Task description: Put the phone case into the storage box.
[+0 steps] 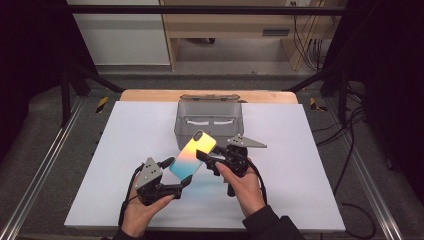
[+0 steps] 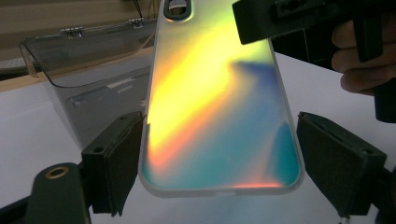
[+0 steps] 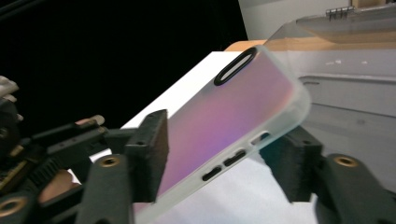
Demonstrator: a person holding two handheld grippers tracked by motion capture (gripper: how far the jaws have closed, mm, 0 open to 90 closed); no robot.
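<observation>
Both grippers hold the phone case [image 1: 192,156] above the surface [image 1: 300,150] before the bin [image 1: 209,120]: left gripper [image 1: 175,172] jaws clamp its bottom end, right gripper [image 1: 210,161] jaws bracket its side edge, contact unclear, likely a handover.

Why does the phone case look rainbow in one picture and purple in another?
Its shiny back shifts with angle: in the left gripper view the case glows yellow, orange and teal; in the right gripper view it looks purple and soft-edged; the high view shows yellow fading to teal.
</observation>
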